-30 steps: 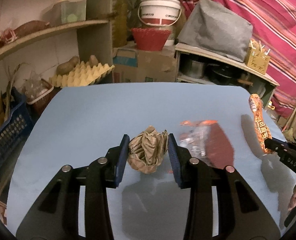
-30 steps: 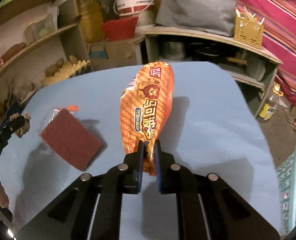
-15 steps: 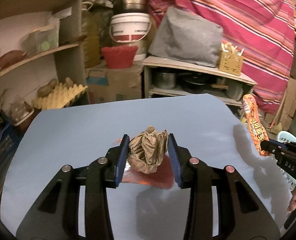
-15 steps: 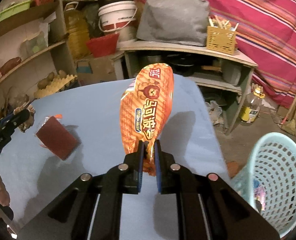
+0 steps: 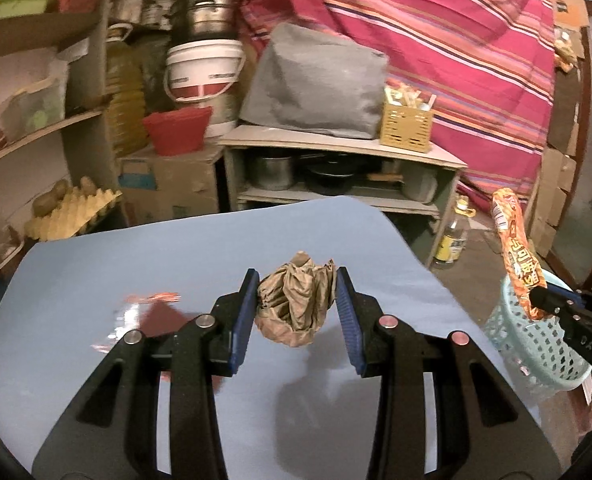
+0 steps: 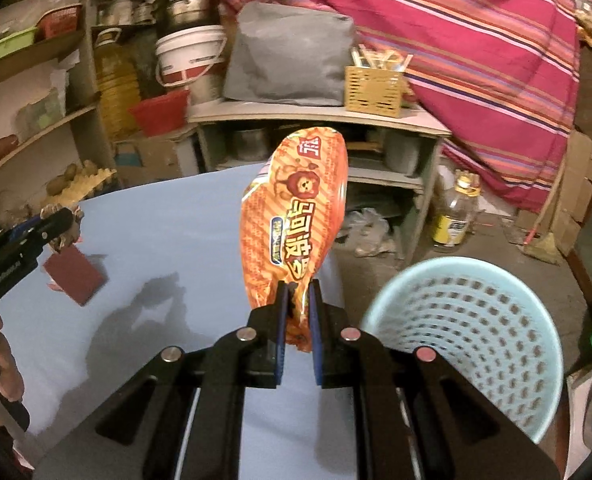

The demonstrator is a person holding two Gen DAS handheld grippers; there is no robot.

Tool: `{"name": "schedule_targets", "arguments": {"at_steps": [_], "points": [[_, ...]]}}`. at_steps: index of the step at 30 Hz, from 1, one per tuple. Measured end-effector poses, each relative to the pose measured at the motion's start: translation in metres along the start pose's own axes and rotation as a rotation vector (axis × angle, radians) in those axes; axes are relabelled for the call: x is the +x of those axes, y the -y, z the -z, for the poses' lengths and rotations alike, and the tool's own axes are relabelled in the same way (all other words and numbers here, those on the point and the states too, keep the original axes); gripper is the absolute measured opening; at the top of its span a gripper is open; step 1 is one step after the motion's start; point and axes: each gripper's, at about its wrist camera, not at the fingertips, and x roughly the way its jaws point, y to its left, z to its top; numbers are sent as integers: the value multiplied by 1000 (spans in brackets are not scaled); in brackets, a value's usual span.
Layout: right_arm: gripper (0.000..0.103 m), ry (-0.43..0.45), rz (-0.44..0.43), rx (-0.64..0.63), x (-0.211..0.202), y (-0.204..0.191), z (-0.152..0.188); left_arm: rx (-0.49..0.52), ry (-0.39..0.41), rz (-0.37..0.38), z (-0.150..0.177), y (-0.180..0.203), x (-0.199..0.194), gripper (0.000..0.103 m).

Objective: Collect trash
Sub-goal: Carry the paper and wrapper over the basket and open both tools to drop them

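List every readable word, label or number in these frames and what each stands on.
"DAS": white letters on the black right gripper.
Large red Chinese characters on the orange snack bag: too distorted to quote.
White plastic bucket, red band label: blurred.
Clear bottle, yellow label: too small.
Black left gripper, side lettering: blurred.

The orange snack bag has big Chinese letters on it, too twisted to read. The right gripper's black side says "DAS".
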Motion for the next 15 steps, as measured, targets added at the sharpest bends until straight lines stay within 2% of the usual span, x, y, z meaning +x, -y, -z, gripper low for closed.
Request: {"name": "schedule_targets", "arguments": {"at_steps": [7, 15], "points": [[11, 7, 69, 51, -20, 62, 12, 30, 0, 71, 1, 54, 7, 38], [11, 10, 121, 118, -39, 119, 25, 62, 9, 183, -2, 133, 11, 38]]}}
